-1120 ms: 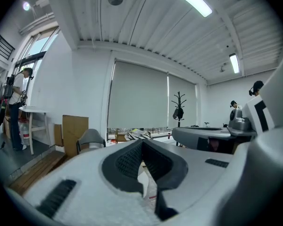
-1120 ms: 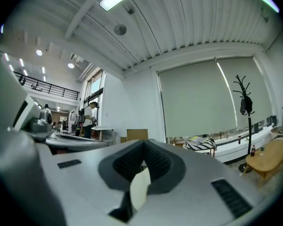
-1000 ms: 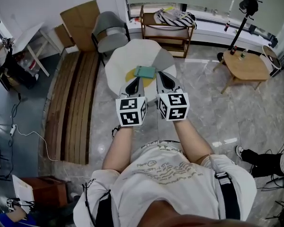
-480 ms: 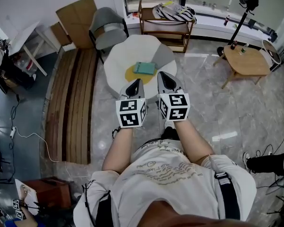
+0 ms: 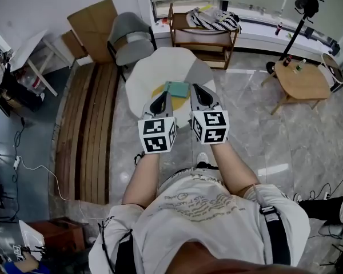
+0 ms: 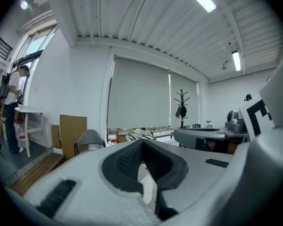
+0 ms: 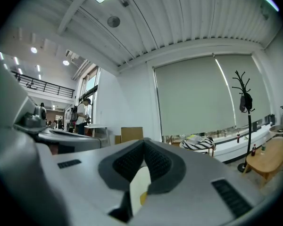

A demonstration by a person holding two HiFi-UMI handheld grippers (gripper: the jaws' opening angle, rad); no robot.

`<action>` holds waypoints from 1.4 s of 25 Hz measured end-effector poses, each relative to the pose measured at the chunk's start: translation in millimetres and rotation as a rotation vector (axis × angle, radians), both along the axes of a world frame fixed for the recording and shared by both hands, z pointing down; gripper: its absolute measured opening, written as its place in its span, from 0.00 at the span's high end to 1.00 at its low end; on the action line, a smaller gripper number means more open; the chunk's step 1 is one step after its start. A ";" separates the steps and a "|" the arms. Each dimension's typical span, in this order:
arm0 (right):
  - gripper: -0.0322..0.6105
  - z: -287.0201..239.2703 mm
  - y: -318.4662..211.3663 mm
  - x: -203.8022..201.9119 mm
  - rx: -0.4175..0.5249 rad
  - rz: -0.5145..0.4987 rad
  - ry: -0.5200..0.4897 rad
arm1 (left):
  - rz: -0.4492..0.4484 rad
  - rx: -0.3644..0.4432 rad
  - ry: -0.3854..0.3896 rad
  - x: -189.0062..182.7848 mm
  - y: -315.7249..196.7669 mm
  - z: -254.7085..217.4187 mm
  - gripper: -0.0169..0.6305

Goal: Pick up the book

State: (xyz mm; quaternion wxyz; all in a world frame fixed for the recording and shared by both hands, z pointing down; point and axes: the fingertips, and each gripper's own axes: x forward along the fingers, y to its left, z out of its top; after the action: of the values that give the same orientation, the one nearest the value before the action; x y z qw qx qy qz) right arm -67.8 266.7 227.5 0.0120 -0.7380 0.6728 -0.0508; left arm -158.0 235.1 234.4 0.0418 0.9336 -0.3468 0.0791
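A teal book (image 5: 176,88) lies flat on a round white table (image 5: 154,67), partly over a yellow patch (image 5: 159,89). My left gripper (image 5: 166,95) reaches over the table's near edge, its tip just left of the book's near corner, jaws shut and empty. My right gripper (image 5: 194,87) is beside the book's right edge, tips together with nothing between them. In the left gripper view the left gripper (image 6: 142,141) shows only white table through the slit between its pads. The right gripper (image 7: 143,142) shows white table and a bit of yellow. The book is hidden in both gripper views.
A grey chair (image 5: 131,39) stands behind the table, a wooden shelf (image 5: 200,36) with a striped cloth beyond it. Wooden planks (image 5: 86,130) lie on the floor at left. A small wooden table (image 5: 302,81) and a coat stand (image 5: 306,4) are at right.
Both grippers have moved forward together, from short of the table to over its near edge on either side of the book. Their jaws look the same as before.
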 end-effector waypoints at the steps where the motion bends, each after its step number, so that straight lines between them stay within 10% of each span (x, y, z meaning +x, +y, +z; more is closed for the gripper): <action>1: 0.91 -3.2 -5.4 7.0 0.007 0.002 0.002 | -0.002 0.006 0.001 5.8 -6.4 -3.0 0.95; 35: 0.91 19.0 -140.1 155.9 -0.059 -0.097 -0.052 | -0.064 -0.035 -0.065 162.7 -131.5 15.3 0.95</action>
State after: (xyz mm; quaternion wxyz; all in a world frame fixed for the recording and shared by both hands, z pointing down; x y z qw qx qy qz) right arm 88.1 126.7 246.5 0.0053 -0.7030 0.7054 -0.0902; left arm 4.7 103.6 249.8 0.0492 0.9180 -0.3765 0.1142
